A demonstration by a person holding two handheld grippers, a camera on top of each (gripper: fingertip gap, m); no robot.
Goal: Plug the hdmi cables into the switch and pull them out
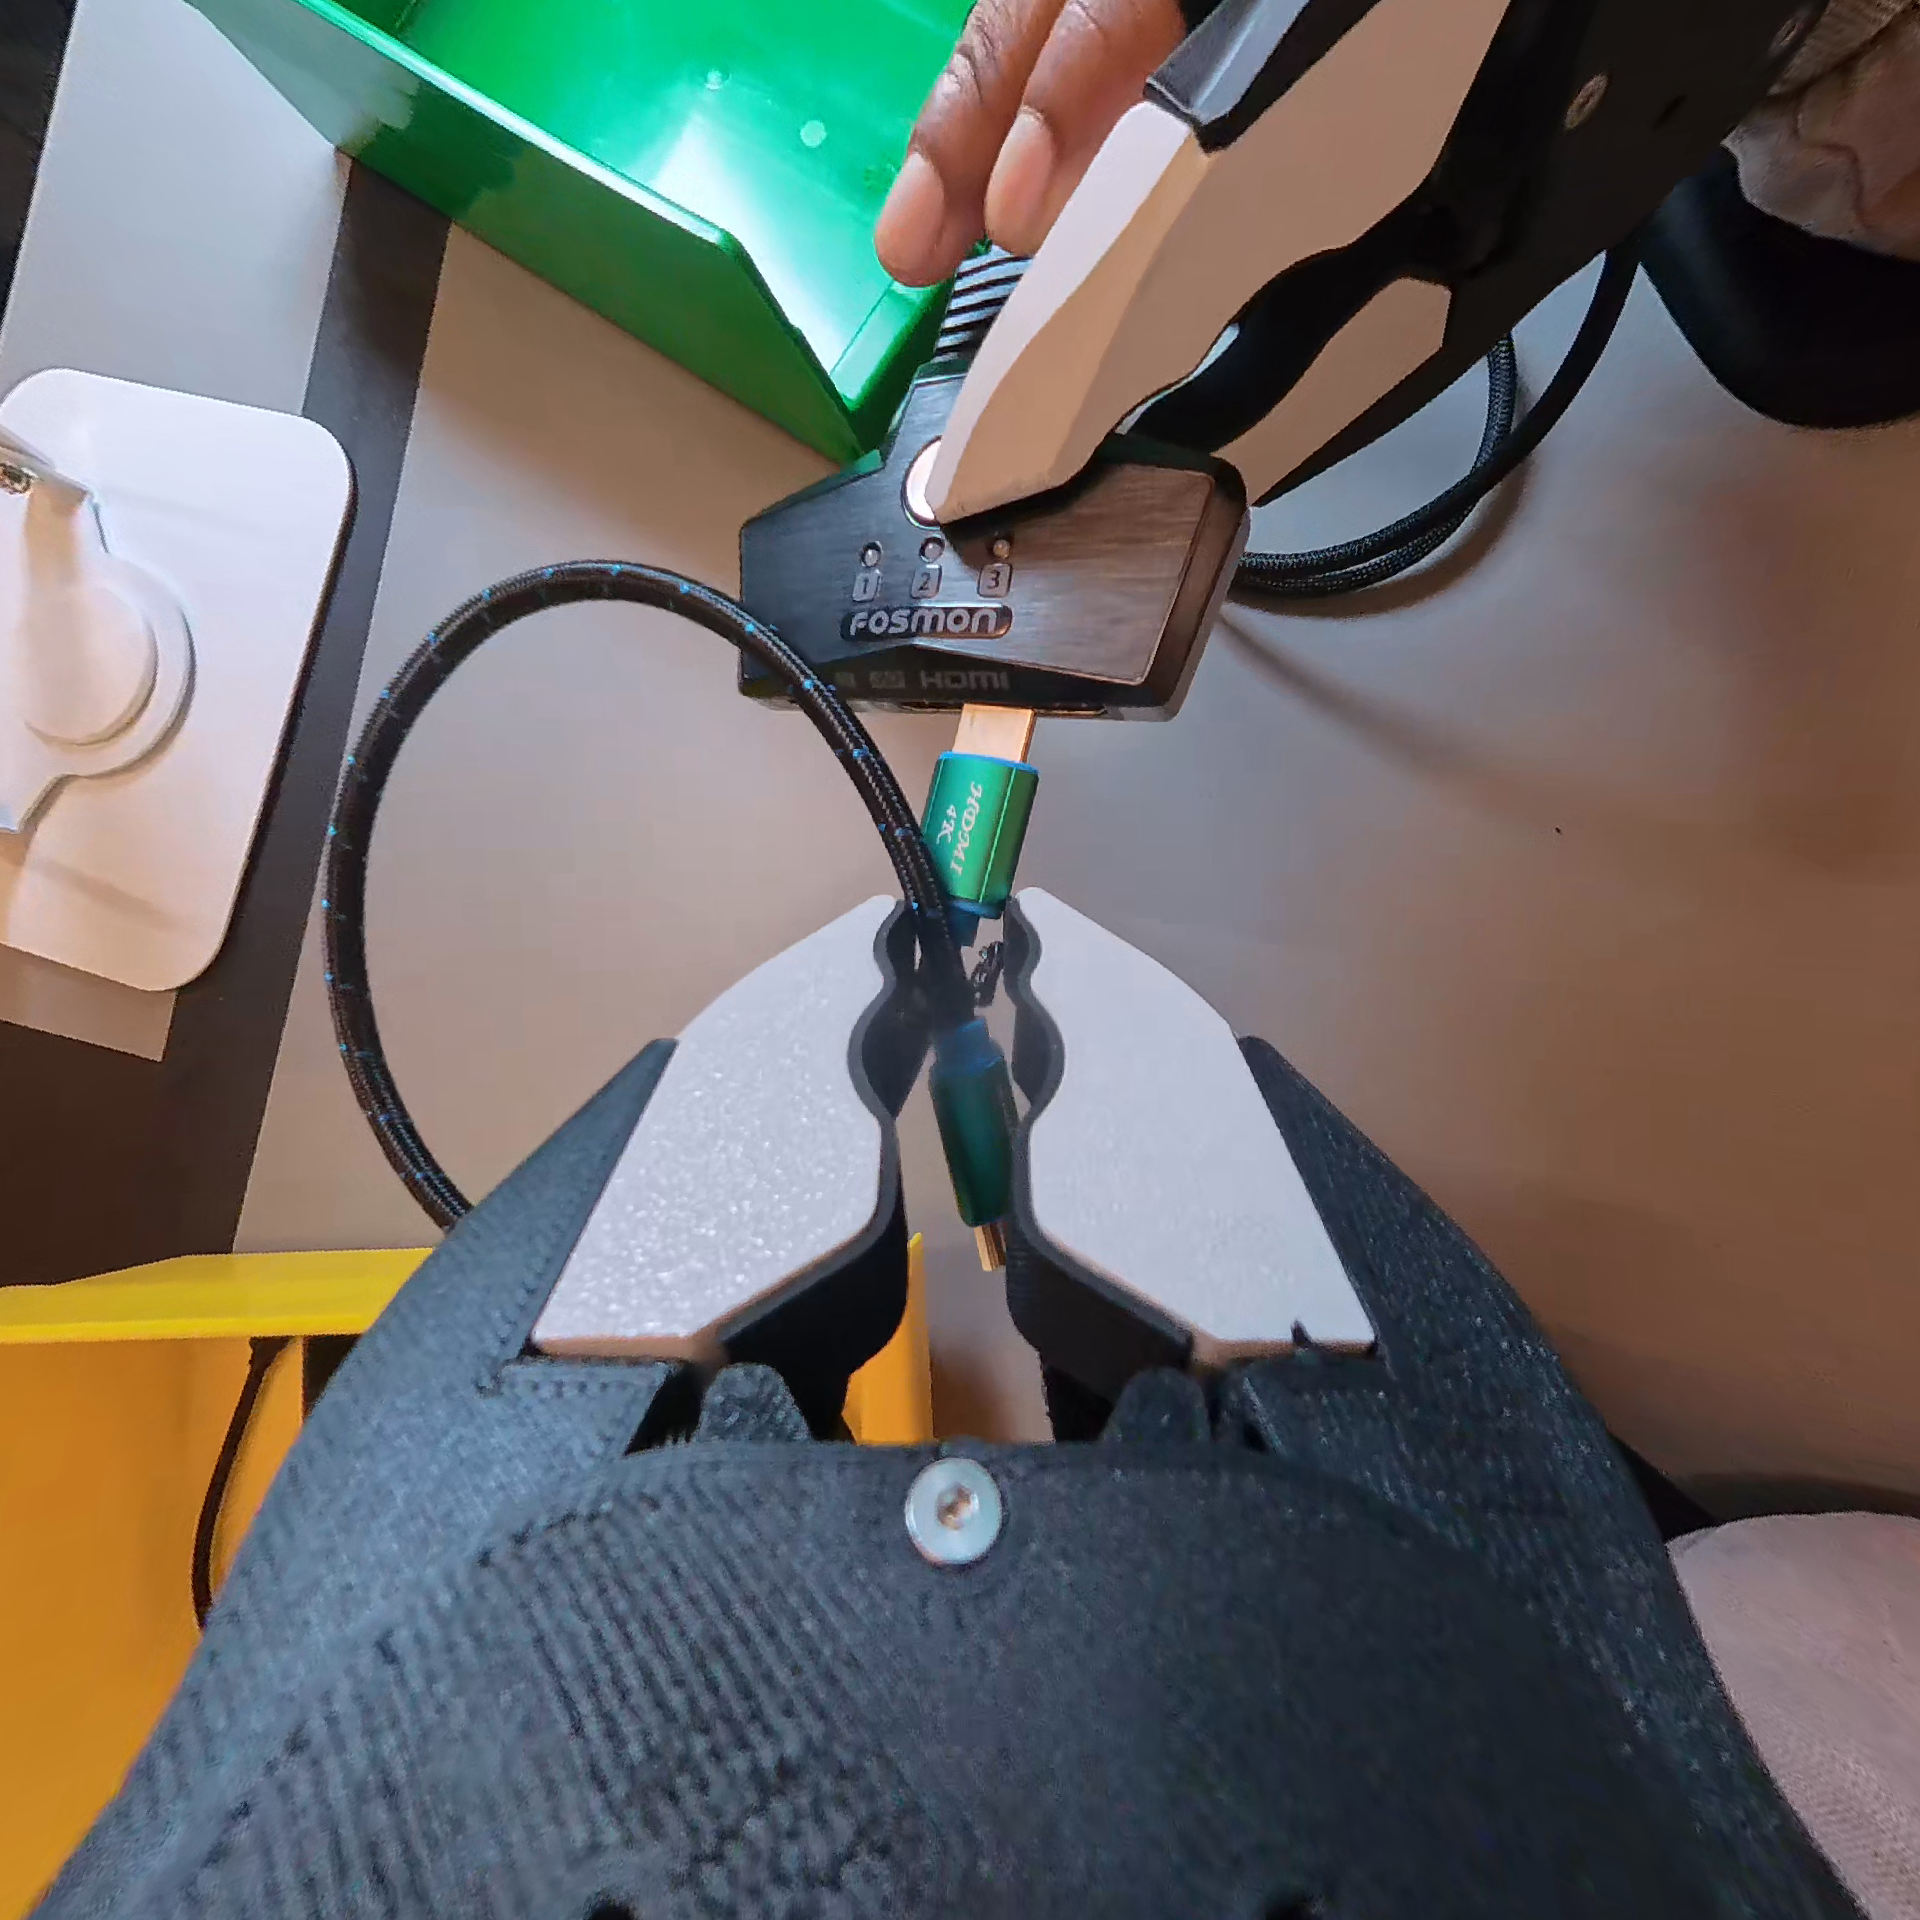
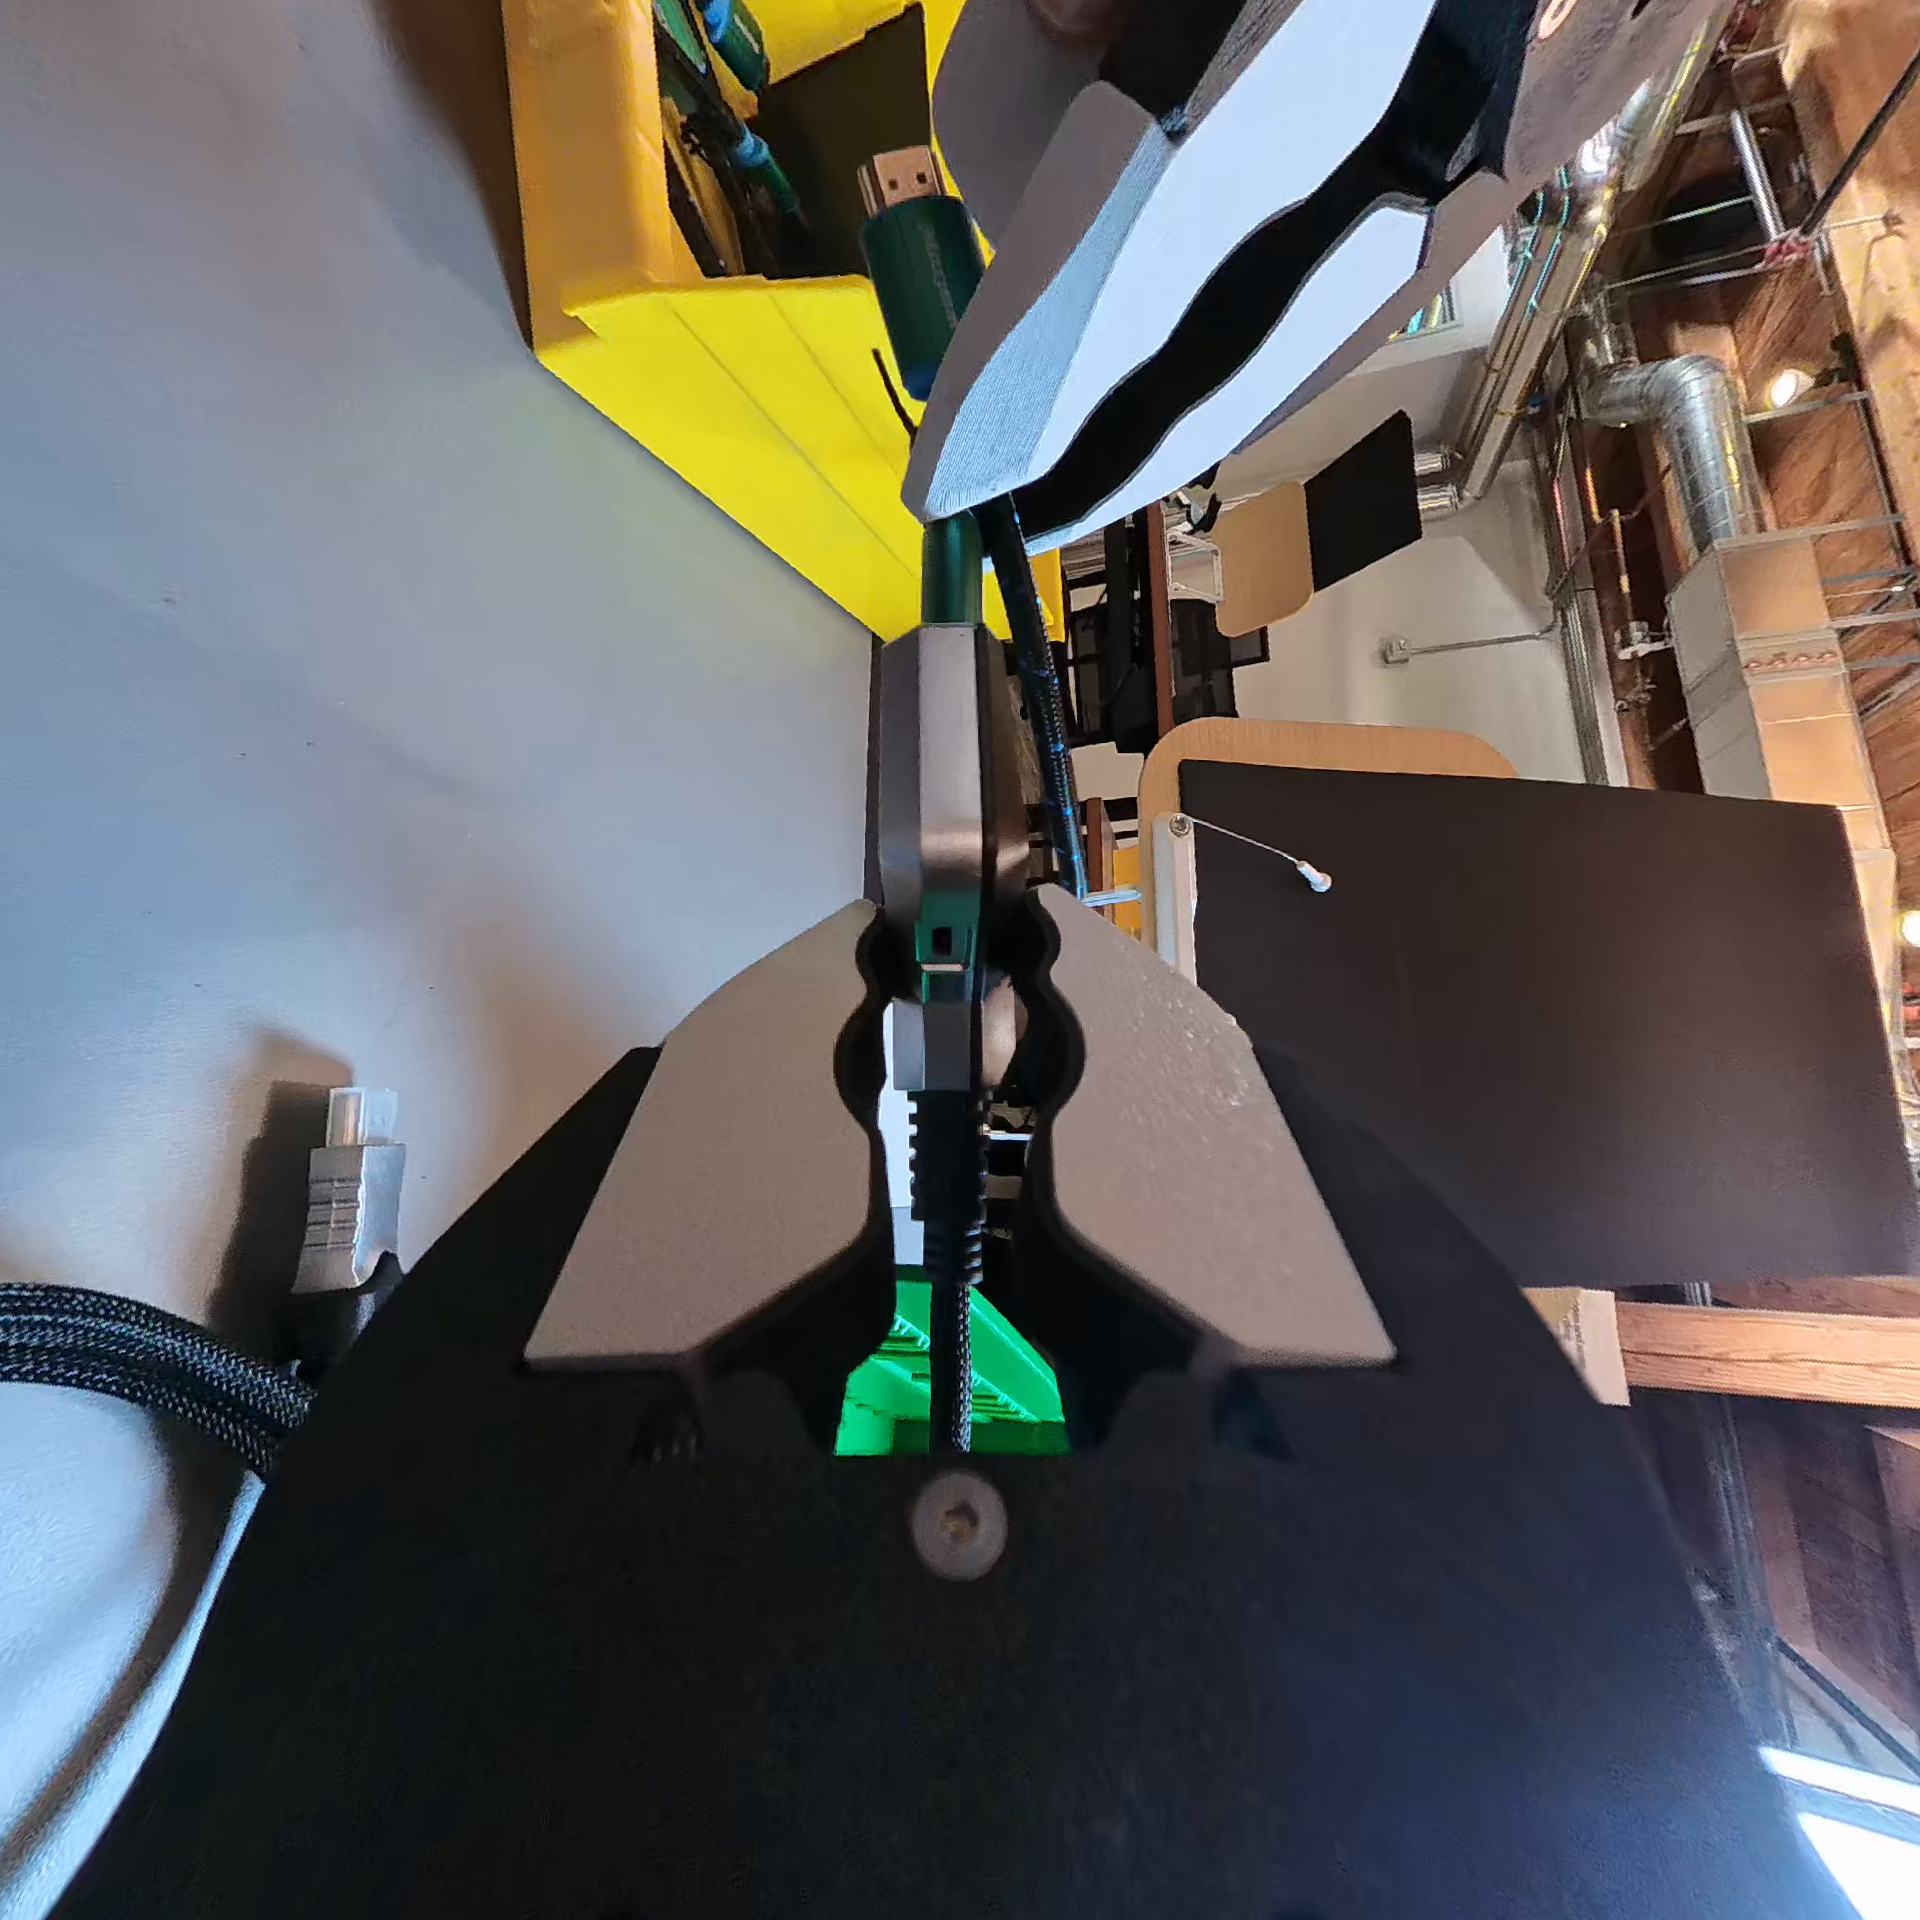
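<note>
The black HDMI switch (image 1: 1049, 592) is held above the beige table, and my right gripper (image 2: 956, 914) is shut on its rear end, where its black pigtail cable (image 2: 951, 1299) leaves. The switch shows edge-on in the right wrist view (image 2: 935, 769). My left gripper (image 1: 958, 914) is shut on a black braided HDMI cable (image 1: 384, 790) just behind its green plug (image 1: 982, 831). The plug's gold tip (image 1: 997, 732) sits in the switch's front port with part of it showing. The cable's other green plug (image 1: 971, 1132) hangs between my left fingers.
A yellow bin (image 1: 156, 1403) holding more cables stands near the left gripper and a green bin (image 1: 623, 156) behind the switch. A silver HDMI plug (image 2: 348, 1195) on a black braided cable lies on the table. A white plate-like object (image 1: 156, 675) lies at the left. A hand (image 1: 977, 135) holds the right gripper. My right fingertips sit around 7 cm from my left ones.
</note>
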